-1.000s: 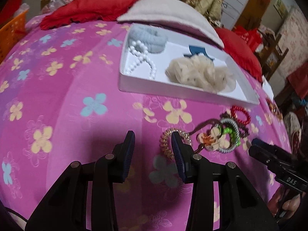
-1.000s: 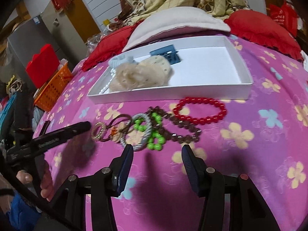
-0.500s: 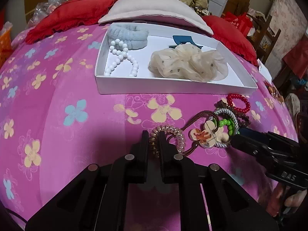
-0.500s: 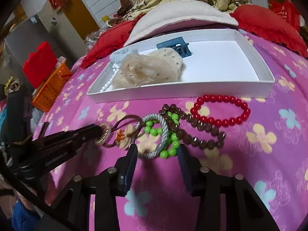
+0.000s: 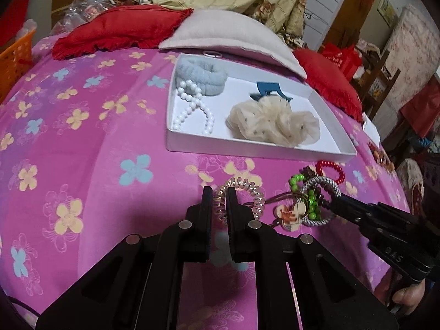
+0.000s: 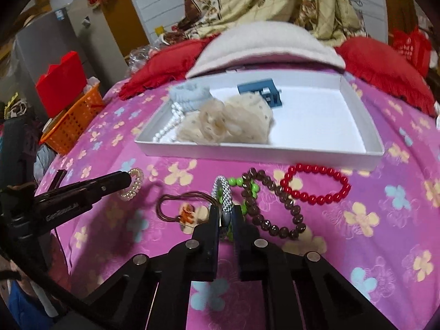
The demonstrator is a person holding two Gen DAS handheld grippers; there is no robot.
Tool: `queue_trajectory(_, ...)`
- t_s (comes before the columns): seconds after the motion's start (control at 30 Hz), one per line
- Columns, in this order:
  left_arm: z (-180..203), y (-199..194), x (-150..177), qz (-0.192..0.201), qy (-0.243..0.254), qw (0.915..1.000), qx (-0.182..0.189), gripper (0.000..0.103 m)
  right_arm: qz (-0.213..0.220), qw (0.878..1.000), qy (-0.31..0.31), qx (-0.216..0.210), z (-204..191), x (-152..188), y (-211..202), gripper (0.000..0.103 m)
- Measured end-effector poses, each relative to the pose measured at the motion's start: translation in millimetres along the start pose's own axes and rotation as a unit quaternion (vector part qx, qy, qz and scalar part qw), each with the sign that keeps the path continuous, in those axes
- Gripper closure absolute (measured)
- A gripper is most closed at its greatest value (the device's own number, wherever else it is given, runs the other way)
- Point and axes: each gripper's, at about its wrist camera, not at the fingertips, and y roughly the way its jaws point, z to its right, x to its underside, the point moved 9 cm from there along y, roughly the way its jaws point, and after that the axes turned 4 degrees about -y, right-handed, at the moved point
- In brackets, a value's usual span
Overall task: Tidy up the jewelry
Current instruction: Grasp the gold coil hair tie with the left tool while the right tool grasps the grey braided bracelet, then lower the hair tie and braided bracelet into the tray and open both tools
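Pink flowered bedspread (image 5: 82,143) fills the left wrist view, with a white tray (image 5: 247,147) lying on it toward the pillows. Inside the tray sit a pale blue scrunchie (image 5: 202,75), a white pearl strand (image 5: 192,110) just in front of it, a beige chiffon scrunchie (image 5: 275,123) and a teal hair claw (image 5: 271,90) partly hidden behind that. Nearer the camera, the left gripper (image 5: 220,200) is pinched narrow on the near side of a clear spiral hair tie (image 5: 242,192), which lies on the bedspread in front of the tray. To its right the right gripper (image 5: 337,202) reaches in and touches a silver rope bracelet (image 5: 320,184); green beads (image 5: 295,181) and a red bead bracelet (image 5: 330,167) lie beside it.

From the right wrist view, the right gripper (image 6: 226,214) is closed tight on the silver rope bracelet (image 6: 224,192), which stands up between its fingers. A brown bead bracelet (image 6: 275,206) and the green beads (image 6: 247,189) lie touching it, and a brown cord with a floral charm (image 6: 187,211) lies just to the left. The red bead bracelet (image 6: 316,184) rests near the white tray (image 6: 275,154). At left, the left gripper (image 6: 123,178) holds the spiral hair tie (image 6: 134,184).
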Motion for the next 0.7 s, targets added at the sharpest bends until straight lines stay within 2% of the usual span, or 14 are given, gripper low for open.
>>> queue_trajectory(0.2, -7, -8, -4, 0.012, -0.013, 0.9998, 0.002, 0.095, 0.018, 1.000, -0.005, -0.008, -4, -10, -16, 0.096)
queue_trajectory(0.27, -8, -9, -4, 0.014, -0.015, 0.9998, 0.001, 0.095, 0.004, 1.000, -0.006, -0.023, -5, -7, -11, 0.096)
queue_trajectory(0.33, -8, -9, -3, 0.013, -0.015, 0.9998, 0.000, 0.095, -0.008, 1.000, 0.002, -0.018, 1, 0, -4, 0.094)
queue_trajectory(0.37, -9, -8, -2, 0.012, -0.016, 0.9998, -0.002, 0.095, -0.017, 1.000, 0.005, -0.013, 5, 5, 1, 0.085)
queue_trajectory(0.4, -10, -8, -2, 0.011, -0.017, 0.9998, -0.002, 0.095, -0.021, 1.000, 0.008, -0.008, 8, 9, 4, 0.069)
queue_trajectory(0.43, -10, -8, -1, 0.010, -0.018, 0.9998, -0.003, 0.095, -0.022, 1.000, 0.010, 0.000, 12, 14, 7, 0.065)
queue_trajectory(0.63, -8, -4, 2, 0.004, -0.013, 0.9999, -0.003, 0.095, -0.035, 0.999, 0.028, 0.014, 31, 23, 27, 0.065)
queue_trajectory(0.67, -7, -3, 2, 0.004, -0.011, 0.9999, -0.004, 0.095, -0.030, 0.999, 0.032, 0.011, 33, 20, 29, 0.069)
queue_trajectory(0.7, -6, -2, 3, 0.003, -0.009, 0.9999, -0.005, 0.095, -0.032, 0.999, 0.034, 0.008, 32, 19, 30, 0.078)
